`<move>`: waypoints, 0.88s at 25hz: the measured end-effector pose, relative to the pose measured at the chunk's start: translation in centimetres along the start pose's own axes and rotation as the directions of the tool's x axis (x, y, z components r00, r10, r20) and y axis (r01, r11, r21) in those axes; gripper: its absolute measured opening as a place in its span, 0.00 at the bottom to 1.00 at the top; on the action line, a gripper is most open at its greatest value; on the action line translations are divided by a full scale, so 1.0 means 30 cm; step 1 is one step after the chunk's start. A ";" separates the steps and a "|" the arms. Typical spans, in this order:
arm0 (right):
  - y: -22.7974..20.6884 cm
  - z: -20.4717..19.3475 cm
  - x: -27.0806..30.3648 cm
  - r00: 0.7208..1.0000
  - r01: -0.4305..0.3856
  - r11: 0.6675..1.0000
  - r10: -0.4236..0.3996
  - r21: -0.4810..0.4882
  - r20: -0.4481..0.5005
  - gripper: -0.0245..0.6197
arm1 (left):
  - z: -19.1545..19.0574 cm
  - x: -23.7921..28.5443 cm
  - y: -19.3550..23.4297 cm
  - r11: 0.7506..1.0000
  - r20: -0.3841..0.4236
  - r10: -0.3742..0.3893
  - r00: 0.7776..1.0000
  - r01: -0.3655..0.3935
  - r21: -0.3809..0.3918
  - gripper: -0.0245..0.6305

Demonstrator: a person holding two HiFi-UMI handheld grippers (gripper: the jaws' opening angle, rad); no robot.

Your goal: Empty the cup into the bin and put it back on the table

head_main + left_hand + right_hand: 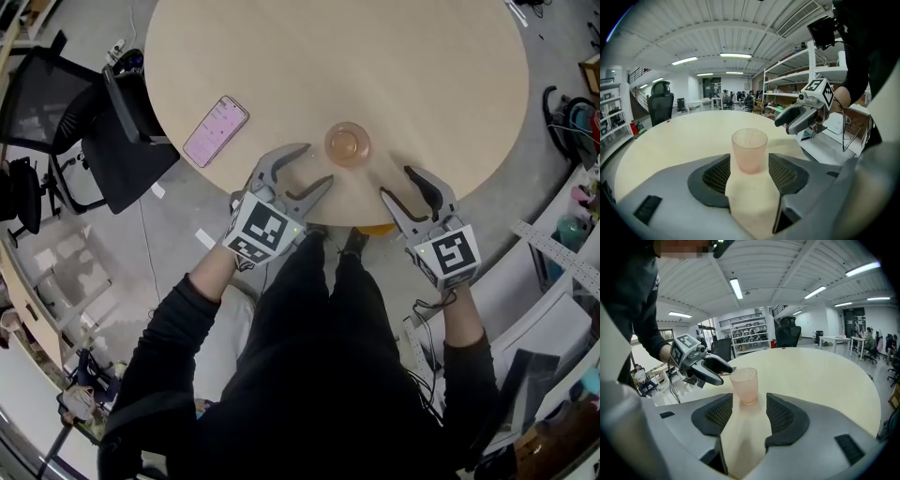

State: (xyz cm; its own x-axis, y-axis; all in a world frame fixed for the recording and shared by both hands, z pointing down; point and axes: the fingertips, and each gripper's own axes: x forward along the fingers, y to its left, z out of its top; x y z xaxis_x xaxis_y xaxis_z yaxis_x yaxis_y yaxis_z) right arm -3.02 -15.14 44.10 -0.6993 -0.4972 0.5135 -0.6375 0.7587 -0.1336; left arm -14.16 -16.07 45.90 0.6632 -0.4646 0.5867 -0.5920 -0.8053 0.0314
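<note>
Pink cup [348, 143] upright on counter [328, 56], just ahead of fingers of left gripper [314, 167], beside right gripper [396, 183] fingertips. Both pairs apart, gripping nothing. We see no bin; we cannot judge whether emptying is done or pending.

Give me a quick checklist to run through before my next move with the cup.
1. Cup upright on the table: ok.
2. Left tongs open, cup ahead of them, not gripped: ok.
3. Right tongs open, nothing between them: ok.
4. Phone lies apart from the cup: ok.
5. Cup empty: cannot tell.
6. Bin in sight: cannot tell; no view clearly shows one.
</note>
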 end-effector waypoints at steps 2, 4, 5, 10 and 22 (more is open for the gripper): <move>0.006 0.002 0.037 1.000 -0.016 0.999 0.016 -0.033 -0.018 0.38 | -0.002 0.013 0.013 0.999 -0.002 -0.021 1.000 0.021 0.026 0.42; 0.015 0.007 0.070 0.999 -0.030 0.998 0.029 -0.052 -0.026 0.38 | -0.005 0.021 0.021 0.998 -0.006 -0.045 0.999 0.045 0.052 0.42; 0.020 0.008 0.086 0.999 -0.038 0.998 0.037 -0.057 -0.027 0.38 | -0.008 0.024 0.024 0.996 -0.010 -0.058 0.998 0.058 0.064 0.42; 0.026 0.002 0.154 0.996 -0.066 0.995 0.061 -0.077 -0.061 0.38 | -0.032 0.048 0.025 0.987 -0.036 -0.110 0.993 0.114 0.113 0.42; 0.034 -0.037 0.233 0.990 -0.113 0.985 0.101 -0.132 -0.093 0.38 | -0.040 0.116 0.023 0.969 -0.057 -0.183 0.981 0.190 0.160 0.42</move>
State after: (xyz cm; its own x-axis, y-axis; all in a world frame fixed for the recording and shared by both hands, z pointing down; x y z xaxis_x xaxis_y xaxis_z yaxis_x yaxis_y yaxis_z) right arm -8.20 -17.39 48.49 -0.7268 -0.3766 0.5743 -0.5061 0.8590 -0.0773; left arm -12.80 -17.80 48.92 0.7330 -0.2879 0.6163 -0.3744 -0.9272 0.0123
